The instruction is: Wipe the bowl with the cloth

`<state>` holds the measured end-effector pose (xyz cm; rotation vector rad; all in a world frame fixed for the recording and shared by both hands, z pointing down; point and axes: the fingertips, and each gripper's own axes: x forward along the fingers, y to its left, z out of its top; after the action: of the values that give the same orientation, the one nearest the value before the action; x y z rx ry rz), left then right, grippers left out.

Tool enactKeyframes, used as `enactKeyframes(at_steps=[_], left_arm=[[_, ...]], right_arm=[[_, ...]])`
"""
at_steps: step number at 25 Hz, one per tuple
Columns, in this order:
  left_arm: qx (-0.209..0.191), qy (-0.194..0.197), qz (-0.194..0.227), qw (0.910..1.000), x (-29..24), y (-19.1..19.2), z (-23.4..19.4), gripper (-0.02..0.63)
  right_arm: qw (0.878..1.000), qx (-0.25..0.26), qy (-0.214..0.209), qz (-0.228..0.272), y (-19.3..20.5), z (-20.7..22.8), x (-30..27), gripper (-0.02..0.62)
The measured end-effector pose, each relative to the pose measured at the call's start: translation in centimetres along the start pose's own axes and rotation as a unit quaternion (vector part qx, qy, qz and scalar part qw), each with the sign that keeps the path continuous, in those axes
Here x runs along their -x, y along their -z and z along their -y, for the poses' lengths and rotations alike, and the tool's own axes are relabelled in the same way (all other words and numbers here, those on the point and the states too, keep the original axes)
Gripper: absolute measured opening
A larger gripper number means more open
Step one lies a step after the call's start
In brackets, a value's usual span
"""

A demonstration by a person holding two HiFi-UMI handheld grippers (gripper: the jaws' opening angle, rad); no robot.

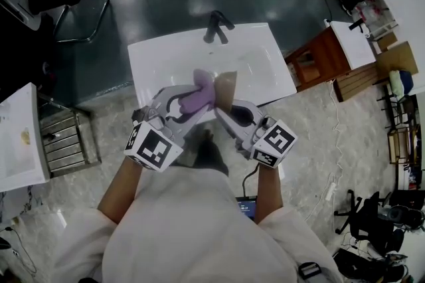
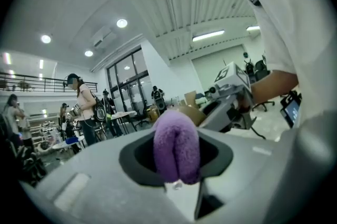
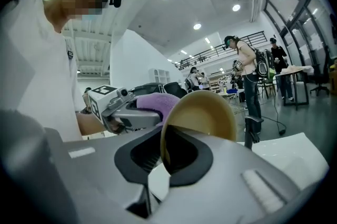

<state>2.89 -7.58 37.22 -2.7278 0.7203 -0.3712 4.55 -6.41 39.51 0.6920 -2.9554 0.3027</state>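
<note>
Two firm grips: left gripper clamped on the cloth, right gripper pinching the bowl by its rim. A hard wipe could twist the bowl loose.

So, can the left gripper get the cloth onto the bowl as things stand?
Probably yes. The left gripper is shut on the cloth, which sits right beside the bowl that the right gripper holds up by its rim. Nothing stands between them, though whether they touch is unclear.

Purple cloth, tan bowl, white table — pale grey left gripper and right gripper, black-and-white square markers on their cubes.
</note>
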Motion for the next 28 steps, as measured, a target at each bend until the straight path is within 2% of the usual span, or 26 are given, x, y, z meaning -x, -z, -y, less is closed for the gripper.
enactKeyframes(at_steps=[2, 6, 8, 14, 18, 20, 23, 28], left_arm=[[0.007, -0.008, 0.005, 0.9999, 0.2, 0.0, -0.5, 0.115], [0.035, -0.019, 0.003, 0.9992, 0.3, 0.7, -1.8, 0.114], [0.044, -0.017, 0.005, 0.9989, 0.4, 0.8, -2.2, 0.114], [0.051, -0.001, 0.012, 0.9986, 0.5, 0.7, -1.9, 0.114], [0.062, 0.015, 0.014, 0.9979, 0.6, 1.0, -1.1, 0.114], [0.066, 0.021, 0.018, 0.9974, 0.6, 0.9, -0.6, 0.114], [0.066, 0.030, 0.026, 0.9970, 0.7, 0.5, -0.1, 0.114], [0.069, 0.013, 0.028, 0.9971, 1.0, 0.3, -0.8, 0.114]], right_arm=[[1.000, 0.001, -0.025, -0.002, -0.1, -0.9, 0.3, 0.017], [0.994, -0.011, -0.103, 0.035, -1.5, -3.6, 1.1, 0.020], [0.992, -0.024, -0.113, 0.049, -2.0, -4.0, 0.9, 0.024], [0.985, -0.072, -0.112, 0.111, -3.2, -3.3, 1.2, 0.025], [0.981, -0.107, -0.080, 0.142, -3.7, -1.8, 1.1, 0.025], [0.983, -0.109, -0.061, 0.136, -3.2, -1.2, 0.9, 0.025], [0.992, -0.079, -0.036, 0.095, -1.6, -0.8, 0.2, 0.018], [0.998, -0.030, -0.034, 0.040, -0.1, -1.6, -0.7, 0.015]])
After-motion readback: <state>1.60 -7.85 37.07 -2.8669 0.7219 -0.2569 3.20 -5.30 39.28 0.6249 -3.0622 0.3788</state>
